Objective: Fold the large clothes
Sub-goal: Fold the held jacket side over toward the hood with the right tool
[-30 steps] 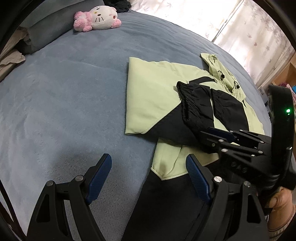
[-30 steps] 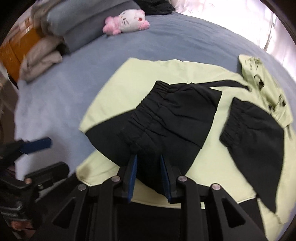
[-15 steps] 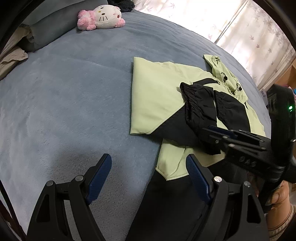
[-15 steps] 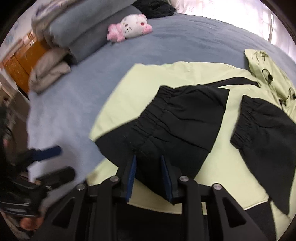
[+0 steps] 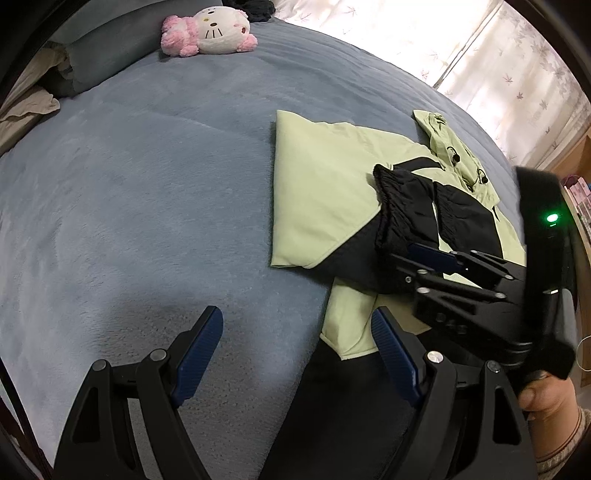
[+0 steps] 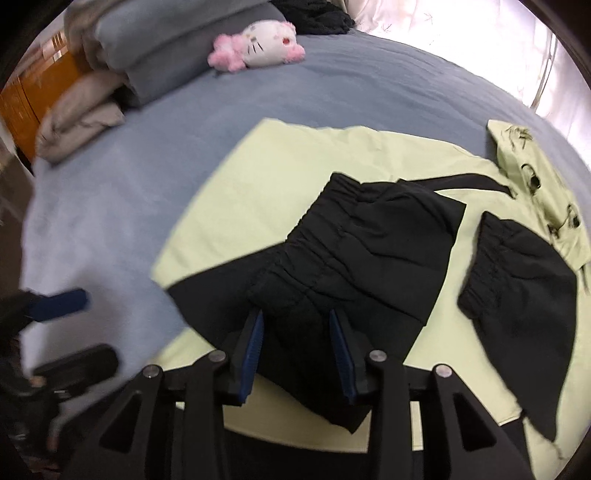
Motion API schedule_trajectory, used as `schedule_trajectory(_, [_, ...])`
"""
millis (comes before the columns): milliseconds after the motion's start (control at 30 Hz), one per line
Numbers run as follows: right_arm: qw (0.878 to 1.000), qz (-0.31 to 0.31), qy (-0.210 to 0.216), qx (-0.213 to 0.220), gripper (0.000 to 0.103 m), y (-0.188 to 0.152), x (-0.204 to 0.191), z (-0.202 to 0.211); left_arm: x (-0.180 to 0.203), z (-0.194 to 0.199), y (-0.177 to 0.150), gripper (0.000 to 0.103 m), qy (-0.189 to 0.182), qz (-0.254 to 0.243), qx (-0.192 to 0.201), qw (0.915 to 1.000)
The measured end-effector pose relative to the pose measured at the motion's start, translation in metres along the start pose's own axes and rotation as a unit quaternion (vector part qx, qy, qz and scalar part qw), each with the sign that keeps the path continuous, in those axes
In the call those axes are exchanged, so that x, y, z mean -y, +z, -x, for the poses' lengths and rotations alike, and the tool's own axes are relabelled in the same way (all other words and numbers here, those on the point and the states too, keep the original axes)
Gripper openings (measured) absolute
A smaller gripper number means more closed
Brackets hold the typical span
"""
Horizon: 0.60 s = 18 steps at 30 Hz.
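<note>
The jacket [image 6: 295, 177], pale green with black panels, lies partly folded on the bed [image 5: 147, 184], at the centre and right of both views. Its two black sleeves, with gathered elastic cuffs, are laid over the smooth green body; the green hood [image 6: 532, 173], with cord toggles, sits at the upper right of the right wrist view. The fabric looks thin and matte, creased where it is gathered.

The right gripper [image 6: 295, 339] stands over the near black sleeve [image 6: 369, 251]. Its blue ribbed fingers [image 6: 253, 343] have just been opening, and the black cloth lies between them; the pads appear to stand just off it rather than pinch it. In the left wrist view this gripper shows at the right, a green light on its body, held by a hand [image 5: 546, 398] in a knit cuff.

The left gripper [image 5: 295, 347] hangs with its fingers [image 5: 201, 343] spread wide and nothing between them, above the blanket near the jacket's lower hem.

The bed is covered by a blue-grey plush blanket. A pink and white plush toy [image 5: 210, 31] lies at the top, beside folded grey and beige bedding [image 6: 147, 55]. Light, leaf-patterned curtains [image 5: 498, 55] fill the upper right.
</note>
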State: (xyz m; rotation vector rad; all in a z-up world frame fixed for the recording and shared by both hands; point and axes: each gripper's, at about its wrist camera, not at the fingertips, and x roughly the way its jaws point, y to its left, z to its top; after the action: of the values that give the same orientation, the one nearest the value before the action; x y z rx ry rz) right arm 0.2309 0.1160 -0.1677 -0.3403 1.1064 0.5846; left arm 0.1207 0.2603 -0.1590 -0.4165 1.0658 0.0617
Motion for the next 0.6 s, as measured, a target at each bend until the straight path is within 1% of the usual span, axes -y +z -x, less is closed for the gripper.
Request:
schedule_trajectory(67, [1.000, 0.012, -0.020, 0.004, 0.034, -0.001, -0.003, -0.003, -0.001, 0.000, 0.000, 0.081, 0.000, 0.000, 0.000, 1.0000])
schedule_trajectory(133, [0.999, 0.019, -0.037, 0.018, 0.020, -0.001, -0.004, 0.001, -0.001, 0.000, 0.000, 0.081, 0.000, 0.000, 0.000, 1.0000])
schedule_trajectory(167, [0.999, 0.021, -0.042, 0.023, 0.016, 0.000, -0.004, 0.004, -0.001, 0.000, 0.000, 0.081, 0.000, 0.000, 0.000, 1.0000])
schedule_trajectory(200, [0.998, 0.024, -0.048, 0.032, 0.014, 0.001, -0.003, 0.010, -0.001, 0.000, 0.000, 0.081, 0.000, -0.001, 0.001, 1.0000])
schedule_trajectory(233, [0.997, 0.028, -0.058, 0.050, 0.012, 0.003, -0.003, 0.021, -0.001, 0.001, 0.000, 0.081, 0.000, -0.001, 0.001, 1.0000])
schedule_trajectory(300, [0.993, 0.028, -0.074, 0.087, 0.011, 0.008, 0.003, 0.044, 0.000, 0.002, 0.001, 0.081, 0.001, -0.005, 0.004, 1.0000])
schedule_trajectory(333, [0.990, 0.019, -0.080, 0.112, 0.011, 0.011, 0.010, 0.061, 0.001, 0.002, 0.002, 0.081, 0.001, -0.007, 0.005, 1.0000])
schedule_trajectory(400, [0.984, -0.008, -0.085, 0.155, 0.010, 0.015, 0.030, 0.094, 0.003, 0.002, 0.005, 0.081, 0.002, -0.012, 0.009, 0.9999])
schedule_trajectory(433, [0.978, -0.028, -0.096, 0.182, 0.010, 0.016, 0.046, 0.115, 0.005, 0.003, 0.006, 0.081, 0.002, -0.013, 0.011, 0.9998])
schedule_trajectory(500, [0.970, -0.055, -0.108, 0.209, 0.010, 0.015, 0.068, 0.138, 0.006, 0.004, 0.009, 0.081, 0.000, -0.016, 0.015, 0.9998])
schedule_trajectory(533, [0.964, -0.076, -0.122, 0.225, 0.010, 0.010, 0.086, 0.152, 0.008, 0.004, 0.011, 0.081, -0.001, -0.018, 0.016, 0.9997])
schedule_trajectory(600, [0.954, -0.105, -0.150, 0.238, 0.010, 0.000, 0.112, 0.165, 0.010, 0.004, 0.013, 0.081, -0.001, -0.021, 0.020, 0.9996])
